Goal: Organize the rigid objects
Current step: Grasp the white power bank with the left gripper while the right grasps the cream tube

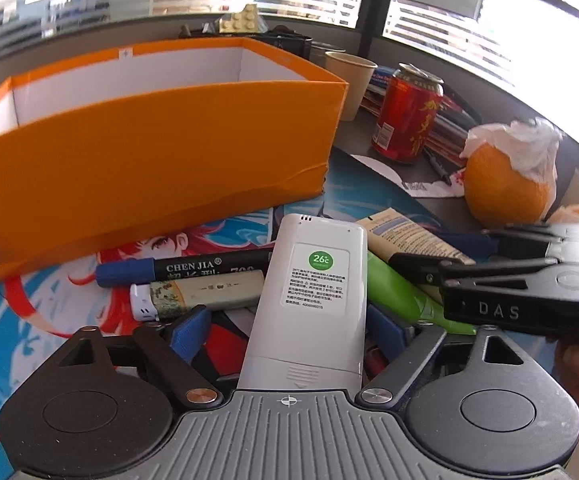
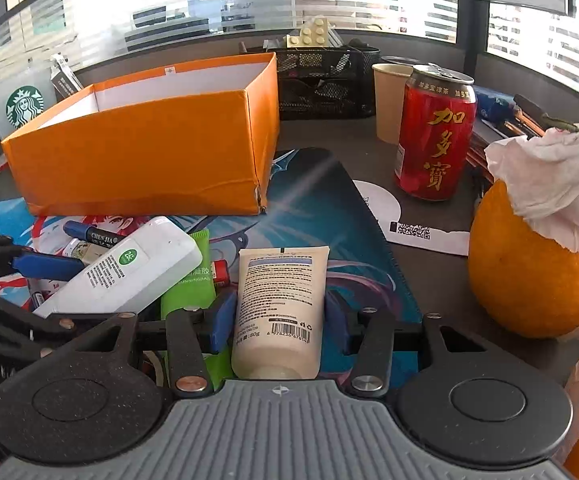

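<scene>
The orange box [image 2: 145, 152] stands open-topped on the printed mat [image 2: 321, 216], and everything else is placed from it. In front of its long wall lies the pile: a black marker [image 1: 181, 270], a lighter [image 1: 197, 294], a green tube [image 2: 187, 276] and the white remote [image 1: 313, 292] (back face up, with a green 26°C sticker). The left gripper [image 1: 289, 332] straddles the remote's lower end, its blue pads spread wide and clear of the casing on both sides. The right gripper [image 2: 277, 320], in front of the box's right corner, has both pads pressed against the cream tube [image 2: 281, 304]. To the right of the box stand a paper cup [image 2: 389, 100] and a red can [image 2: 433, 136].
</scene>
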### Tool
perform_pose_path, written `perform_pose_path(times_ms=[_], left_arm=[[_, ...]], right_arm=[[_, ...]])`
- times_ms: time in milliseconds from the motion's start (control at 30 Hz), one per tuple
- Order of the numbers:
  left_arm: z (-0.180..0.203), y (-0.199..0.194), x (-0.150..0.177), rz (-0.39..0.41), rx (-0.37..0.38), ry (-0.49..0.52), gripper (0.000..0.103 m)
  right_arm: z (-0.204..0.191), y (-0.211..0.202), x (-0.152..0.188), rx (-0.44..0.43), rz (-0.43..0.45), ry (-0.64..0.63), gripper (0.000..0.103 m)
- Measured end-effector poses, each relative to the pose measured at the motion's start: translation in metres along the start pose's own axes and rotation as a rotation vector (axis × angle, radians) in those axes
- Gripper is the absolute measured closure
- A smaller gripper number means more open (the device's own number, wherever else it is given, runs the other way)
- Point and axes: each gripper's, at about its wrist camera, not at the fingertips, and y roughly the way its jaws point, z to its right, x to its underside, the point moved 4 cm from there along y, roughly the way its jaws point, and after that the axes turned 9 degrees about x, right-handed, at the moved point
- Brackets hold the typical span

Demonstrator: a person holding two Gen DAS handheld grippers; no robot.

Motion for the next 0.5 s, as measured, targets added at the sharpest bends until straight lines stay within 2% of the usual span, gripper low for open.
perform_pose_path(times_ms=[100,300,400,500], left_arm=[[0.000,0.001,-0.002,0.001,-0.051,0.028,0.043],[-0.004,0.002,-0.003,0.006,-0.072,0.038,0.046],[0.003,0.001,0.003,0.011,-0.099,0.075,0.047],[0.006,-0.003,0.007,0.028,-0.111,0.075,0.050]], right_arm=[[0.001,0.000,0.000,0.004,0.002,-0.003,0.057],[0.003,0.001,0.001,0.002,0.001,-0.005,0.057],[-0.009,0.001,0.006,0.057,0.020,-0.098,0.057],[-0.013,-0.001,0.006,0.081,0.033,-0.127,0.058]])
